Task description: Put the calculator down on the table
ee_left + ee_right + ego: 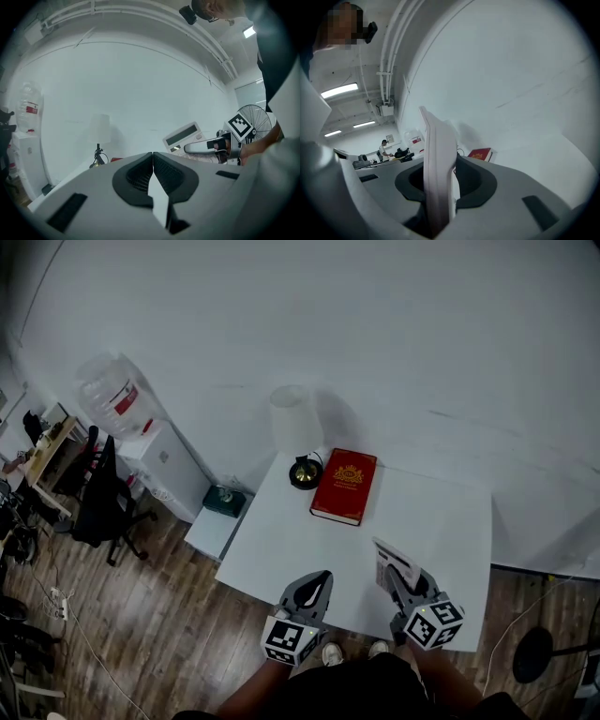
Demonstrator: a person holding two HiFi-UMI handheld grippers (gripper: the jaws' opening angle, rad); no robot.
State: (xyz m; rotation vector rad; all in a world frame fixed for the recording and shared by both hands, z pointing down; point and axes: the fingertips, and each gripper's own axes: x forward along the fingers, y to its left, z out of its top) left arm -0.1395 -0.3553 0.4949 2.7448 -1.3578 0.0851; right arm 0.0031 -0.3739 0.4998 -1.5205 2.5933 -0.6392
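My right gripper (394,571) is shut on a white calculator (396,562), held over the near right part of the white table (441,521). In the right gripper view the calculator (438,164) stands on edge between the jaws, sticking out beyond them. From the left gripper view its display side (185,137) shows, clamped by the right gripper (206,147). My left gripper (317,583) hovers at the table's near edge, left of the right one. Its jaws (153,161) meet with nothing between them.
A red book (344,486) lies at the back middle of the table, next to a small lamp (298,432) with a white shade. A water dispenser (122,404) and office chairs (101,502) stand on the wooden floor at left. A fan (532,652) stands at right.
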